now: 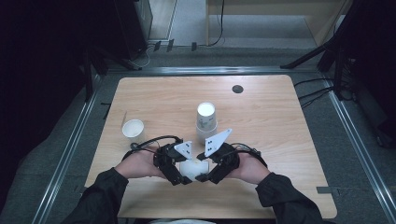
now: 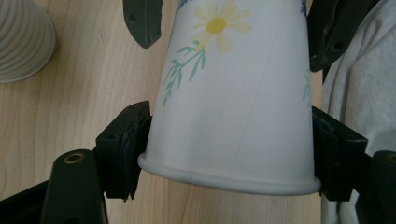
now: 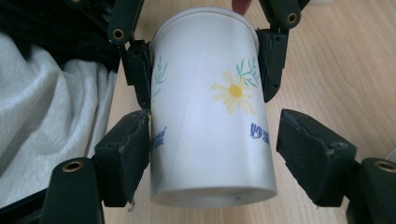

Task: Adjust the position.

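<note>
Left claw [image 1: 186,179] clamped, right claw [image 1: 201,178] not fully closed, tips nearly meeting.

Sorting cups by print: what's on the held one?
White paper cup with a yellow daisy, green sprigs, blue lettering; right gripper view.

Beyond the held flowered cup [image 1: 192,168], a cup stack [image 1: 206,120] blocks forward passage; a lone cup [image 1: 133,129] crowds far left.

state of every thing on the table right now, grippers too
flowered paper cup: lying on its side between both grippers, clamped near its rim
left hand-held gripper: shut on the flowered paper cup
right hand-held gripper: one pad on the cup near its base, the other pad apart from it, so not gripping
cup stack: upright, mouth down
lone white cup: upright, mouth up
</note>
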{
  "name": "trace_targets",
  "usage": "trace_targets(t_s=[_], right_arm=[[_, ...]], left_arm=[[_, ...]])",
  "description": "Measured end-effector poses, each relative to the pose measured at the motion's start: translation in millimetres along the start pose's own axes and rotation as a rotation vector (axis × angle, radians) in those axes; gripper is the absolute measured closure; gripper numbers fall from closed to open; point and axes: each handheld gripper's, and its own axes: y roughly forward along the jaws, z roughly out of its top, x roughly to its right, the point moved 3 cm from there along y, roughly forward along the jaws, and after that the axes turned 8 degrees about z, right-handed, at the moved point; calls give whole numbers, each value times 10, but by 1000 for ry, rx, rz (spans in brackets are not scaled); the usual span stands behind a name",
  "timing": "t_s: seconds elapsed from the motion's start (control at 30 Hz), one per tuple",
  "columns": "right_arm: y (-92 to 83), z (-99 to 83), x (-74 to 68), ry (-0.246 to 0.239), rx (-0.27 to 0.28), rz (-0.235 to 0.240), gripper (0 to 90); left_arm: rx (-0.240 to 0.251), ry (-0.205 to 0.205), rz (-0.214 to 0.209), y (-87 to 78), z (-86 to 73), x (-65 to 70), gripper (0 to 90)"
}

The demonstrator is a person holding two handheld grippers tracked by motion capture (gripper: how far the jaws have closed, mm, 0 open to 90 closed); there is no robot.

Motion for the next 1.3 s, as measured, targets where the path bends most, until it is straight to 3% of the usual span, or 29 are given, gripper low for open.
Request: trace_targets(t_s=[0.43,0.5,0.63,0.83,1.1,1.3], right_arm=[[88,-66,-39,12,-54,8,320],[88,-70,-32,28,-58,16,325],[59,-53,-37,15,-60,-6,329],[-5,-56,-36,1,-44,-26,329],[-169,-57,-18,9,13,-51,329],[-305,-51,-7,18,68,-65,329]], left_arm=[[-33,25,-16,85,74,31,242],[-21,41,-2,88,73,29,242],[9,65,26,65,74,29,227],[48,71,41,10,69,25,128],[112,30,65,-117,54,-57,129],[186,-34,32,-201,28,-113,133]])
